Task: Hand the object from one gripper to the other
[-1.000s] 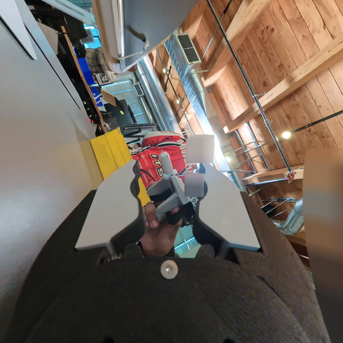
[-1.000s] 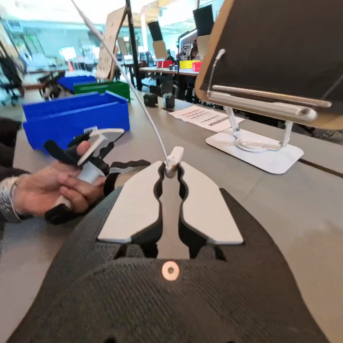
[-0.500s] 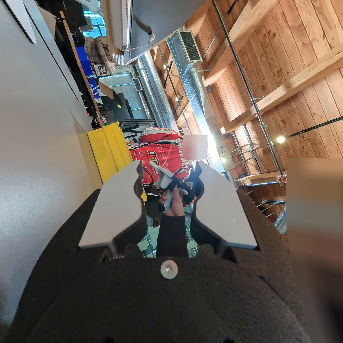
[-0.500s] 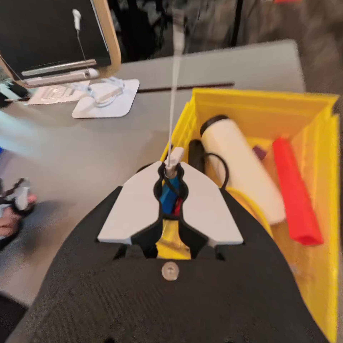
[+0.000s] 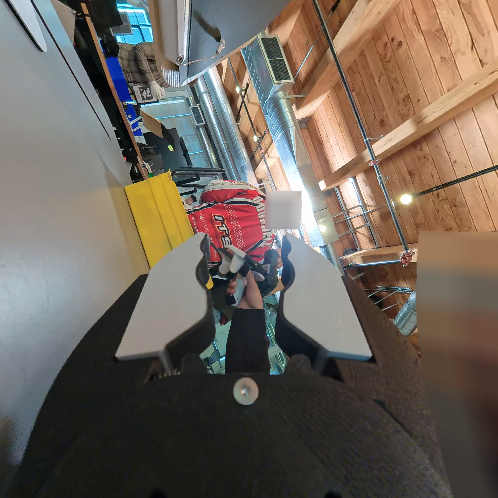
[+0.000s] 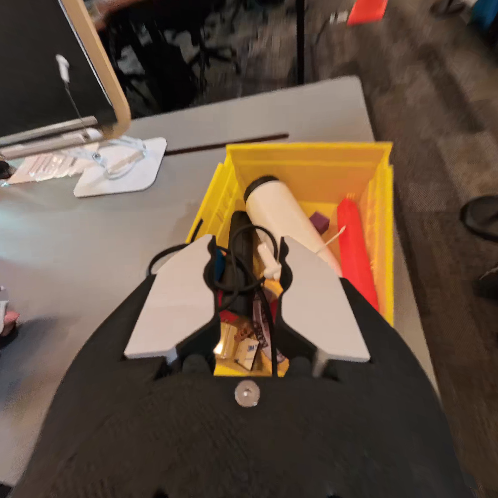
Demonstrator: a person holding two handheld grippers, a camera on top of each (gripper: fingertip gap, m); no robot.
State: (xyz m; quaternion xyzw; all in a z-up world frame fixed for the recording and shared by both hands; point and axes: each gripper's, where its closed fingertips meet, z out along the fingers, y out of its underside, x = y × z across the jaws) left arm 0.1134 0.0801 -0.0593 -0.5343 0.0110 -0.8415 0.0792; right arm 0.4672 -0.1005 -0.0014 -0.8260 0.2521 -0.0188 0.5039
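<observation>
Yellow bin (image 6: 310, 156) sits on the grey table (image 6: 80, 242), directly beneath my right gripper (image 6: 246, 244), whose jaws stand apart with nothing clamped. A white cable connector (image 6: 268, 260) lies in the bin just beside the right finger, among a white bottle (image 6: 280, 213), a red roll (image 6: 354, 242) and a black cord (image 6: 242, 258). My left gripper (image 5: 244, 242) is spread wide and empty, tipped sideways above the table.
</observation>
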